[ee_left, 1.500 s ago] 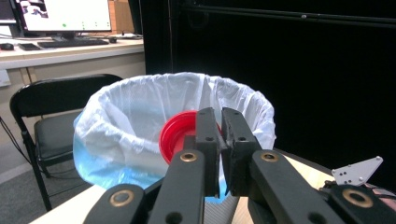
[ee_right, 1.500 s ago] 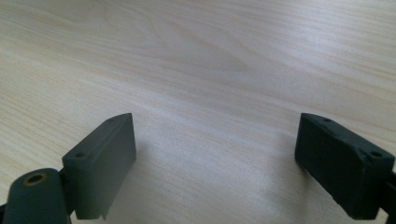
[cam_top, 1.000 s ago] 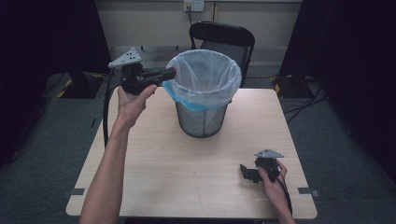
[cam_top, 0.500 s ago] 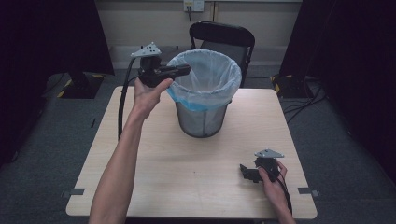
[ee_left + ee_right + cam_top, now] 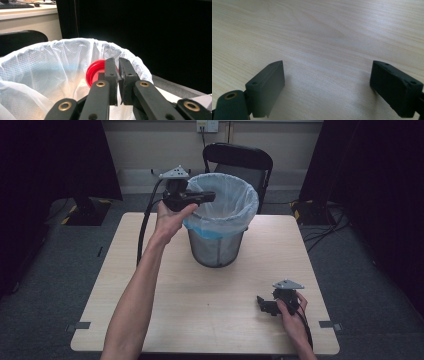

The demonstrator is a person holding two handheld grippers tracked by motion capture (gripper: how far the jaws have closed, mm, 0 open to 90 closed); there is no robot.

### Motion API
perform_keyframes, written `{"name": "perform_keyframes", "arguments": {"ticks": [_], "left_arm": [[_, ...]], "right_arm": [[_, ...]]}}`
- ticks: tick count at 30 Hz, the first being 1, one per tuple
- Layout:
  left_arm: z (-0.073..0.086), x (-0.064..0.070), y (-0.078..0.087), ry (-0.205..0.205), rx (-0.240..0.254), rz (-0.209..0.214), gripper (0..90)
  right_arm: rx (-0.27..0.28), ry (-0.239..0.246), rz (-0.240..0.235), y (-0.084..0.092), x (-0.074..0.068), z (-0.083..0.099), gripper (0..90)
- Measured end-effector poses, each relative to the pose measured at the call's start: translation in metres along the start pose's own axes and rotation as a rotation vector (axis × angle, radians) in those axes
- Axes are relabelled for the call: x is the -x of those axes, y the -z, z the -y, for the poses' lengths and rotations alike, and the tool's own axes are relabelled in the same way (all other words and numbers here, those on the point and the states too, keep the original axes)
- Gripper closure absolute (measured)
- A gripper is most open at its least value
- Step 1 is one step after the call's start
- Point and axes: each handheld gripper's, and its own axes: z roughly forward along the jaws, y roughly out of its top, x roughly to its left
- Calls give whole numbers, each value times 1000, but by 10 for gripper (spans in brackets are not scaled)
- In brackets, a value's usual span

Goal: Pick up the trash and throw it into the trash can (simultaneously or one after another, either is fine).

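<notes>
— Near right of the desk [image 5: 150, 320]? 
— Right hand-held gripper [image 5: 267, 304], jaws wide, nothing between, resting.
— Farther, left? 
— Left hand-held gripper [image 5: 117, 75], pinching a red cap [image 5: 94, 73], already above the lined bin [image 5: 220, 227]; drop lies straight below.

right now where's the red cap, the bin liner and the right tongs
red cap [image 5: 94, 72], left gripper view, its ribbed side
bin liner [image 5: 235, 215], high view, its folded-over rim
right tongs [image 5: 327, 87], right gripper view, midway between the tips

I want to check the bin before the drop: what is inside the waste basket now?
The waste basket holds a white plastic liner. A red cap, pinched in the left gripper, hangs over its opening. The liner's folds hide the bottom.
</notes>
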Motion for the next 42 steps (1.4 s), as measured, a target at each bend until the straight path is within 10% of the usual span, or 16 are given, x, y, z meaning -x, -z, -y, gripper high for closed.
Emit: {"name": "perform_keyframes", "arguments": {"ticks": [18,42], "left_arm": [[8,-1,22,29,6,-90,176],[40,-5,101,45,32,-118,168]], "right_arm": [[0,0,0,0,0,0,116],[0,0,0,0,0,0,116]]}}
